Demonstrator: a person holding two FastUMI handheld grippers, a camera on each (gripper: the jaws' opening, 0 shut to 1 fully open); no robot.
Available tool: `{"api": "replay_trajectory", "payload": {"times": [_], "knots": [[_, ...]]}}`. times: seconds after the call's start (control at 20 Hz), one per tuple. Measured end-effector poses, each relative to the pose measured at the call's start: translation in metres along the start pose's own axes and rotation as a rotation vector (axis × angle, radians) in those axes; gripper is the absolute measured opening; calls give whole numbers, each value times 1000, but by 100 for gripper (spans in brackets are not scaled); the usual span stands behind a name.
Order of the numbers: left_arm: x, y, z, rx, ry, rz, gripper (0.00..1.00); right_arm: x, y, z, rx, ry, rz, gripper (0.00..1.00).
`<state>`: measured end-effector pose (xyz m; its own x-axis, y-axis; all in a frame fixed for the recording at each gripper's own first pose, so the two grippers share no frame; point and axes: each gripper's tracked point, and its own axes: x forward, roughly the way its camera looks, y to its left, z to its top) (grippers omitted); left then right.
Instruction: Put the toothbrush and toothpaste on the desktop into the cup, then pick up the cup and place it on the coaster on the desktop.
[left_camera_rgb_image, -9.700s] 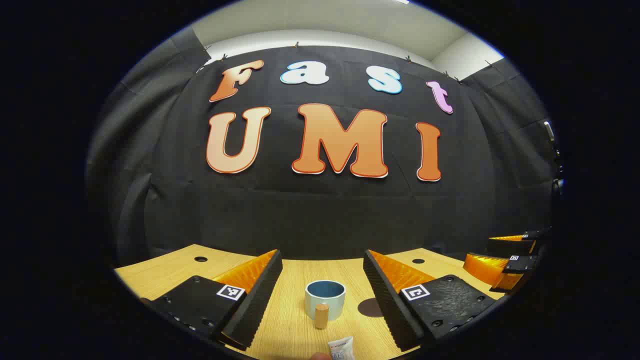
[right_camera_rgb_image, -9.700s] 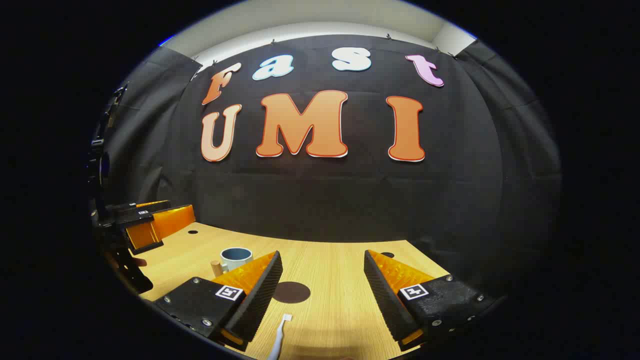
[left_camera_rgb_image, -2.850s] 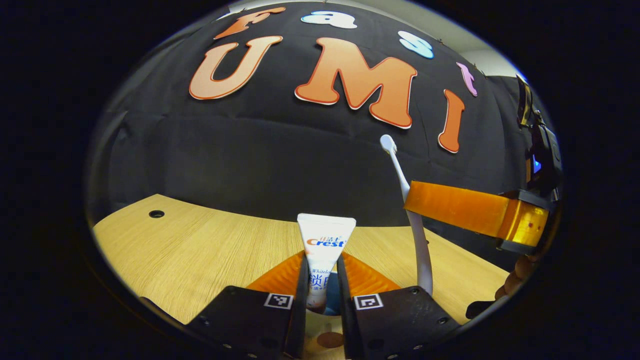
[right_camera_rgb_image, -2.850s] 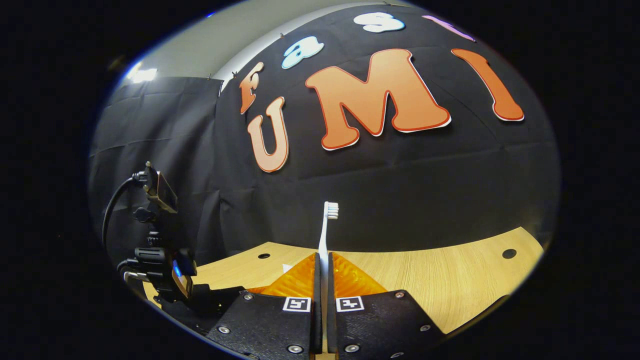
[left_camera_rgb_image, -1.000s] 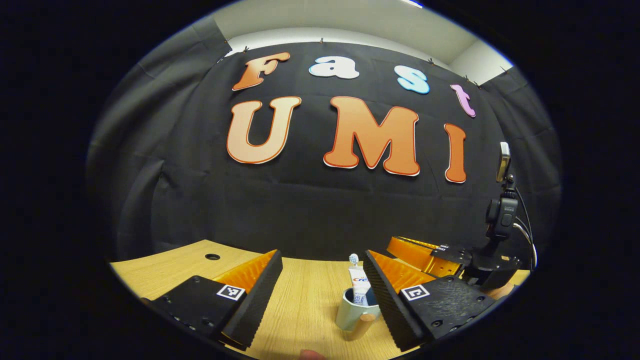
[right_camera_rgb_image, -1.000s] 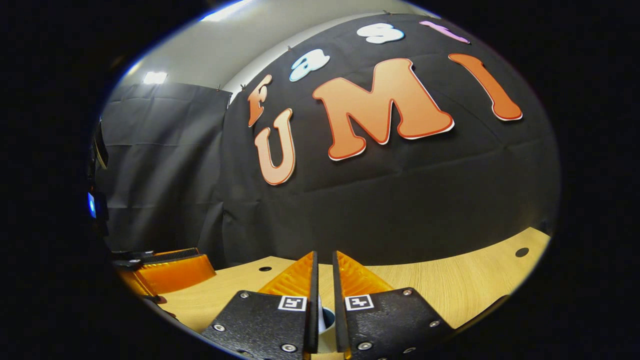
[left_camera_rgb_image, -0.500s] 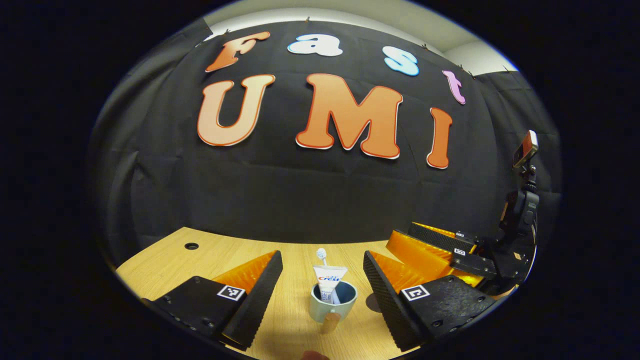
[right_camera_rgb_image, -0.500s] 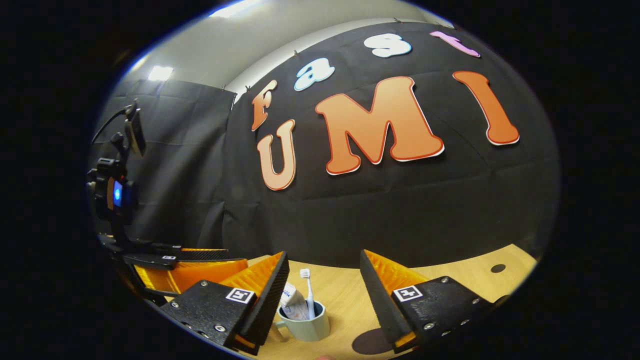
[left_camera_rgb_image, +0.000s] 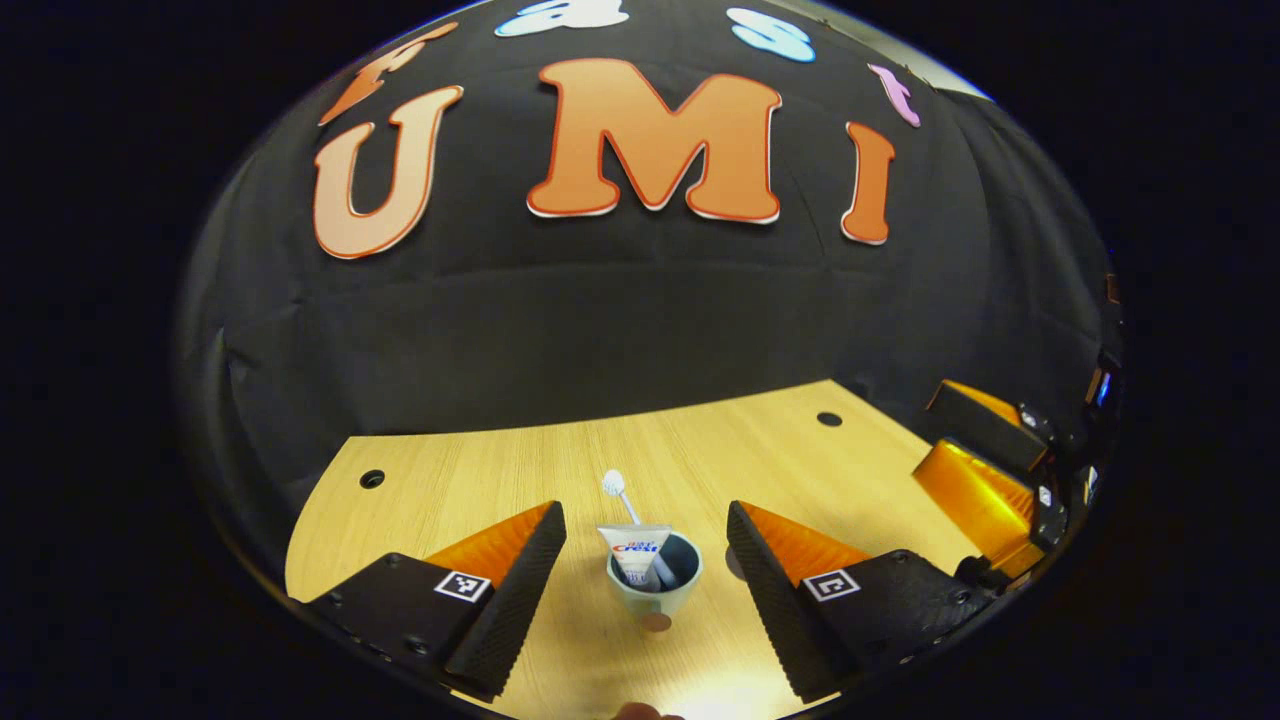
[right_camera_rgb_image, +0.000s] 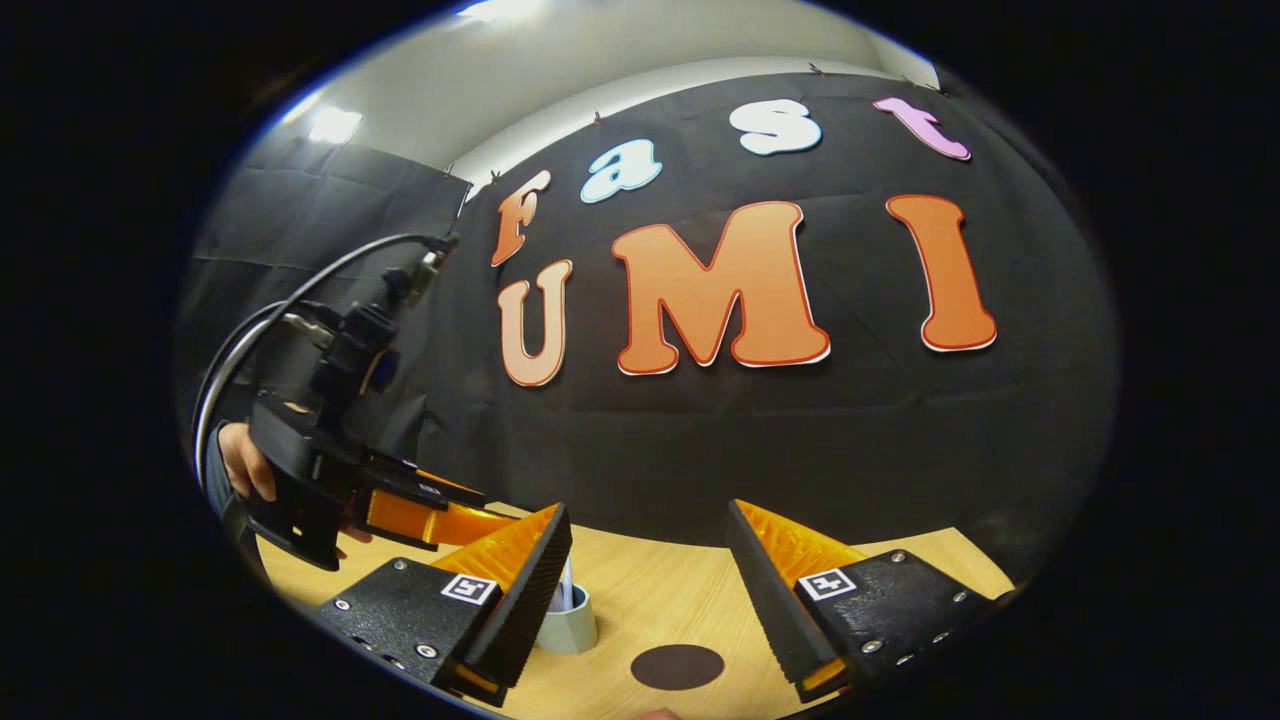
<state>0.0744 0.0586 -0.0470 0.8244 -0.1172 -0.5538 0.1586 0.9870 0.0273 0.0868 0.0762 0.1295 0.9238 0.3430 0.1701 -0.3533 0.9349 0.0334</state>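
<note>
- Left gripper view, far left: the wooden desktop runs back to the black cloth wall.
- Centre: the left gripper hangs over the cup, jaws spread wide, touching nothing. The cup stands on the desktop between the fingers, holding the toothpaste and the toothbrush, its head leaning up and left.
- Right edge: the right gripper, well apart from the cup.
- Right gripper view, left: a hand holds the left gripper.
- Centre: the right gripper has its jaws wide apart and empty; the cup sits partly behind its left finger, with the dark round coaster just beside it.
</note>
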Motion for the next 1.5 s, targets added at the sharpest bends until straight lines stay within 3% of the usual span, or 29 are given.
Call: {"api": "replay_trajectory", "payload": {"times": [0.1,0.45,0.85,1.15,1.3,1.35,1.4,1.5], "knots": [[6,-10,-7,1,62,-32,97,-10,-4,4,-9,1,-7,94],[37,-2,-59,13,300,-11,97,-37,-8,8,-53,6,-15,94],[41,-15,-89,-15,408,-80,97,-52,-12,-9,-32,43,-9,95],[51,-7,-129,-40,558,-63,98,-59,-14,-20,-15,57,-14,95],[59,-10,-139,-30,600,-79,92,-63,-15,-24,-7,65,-16,95],[61,-6,-141,-11,613,-66,82,-64,-17,-26,-6,71,-19,95],[66,-6,-148,-8,626,-62,83,-65,-18,-28,-6,75,-23,95],[67,-8,-154,-5,655,-61,69,-67,-22,-33,-7,85,-32,95]]}}
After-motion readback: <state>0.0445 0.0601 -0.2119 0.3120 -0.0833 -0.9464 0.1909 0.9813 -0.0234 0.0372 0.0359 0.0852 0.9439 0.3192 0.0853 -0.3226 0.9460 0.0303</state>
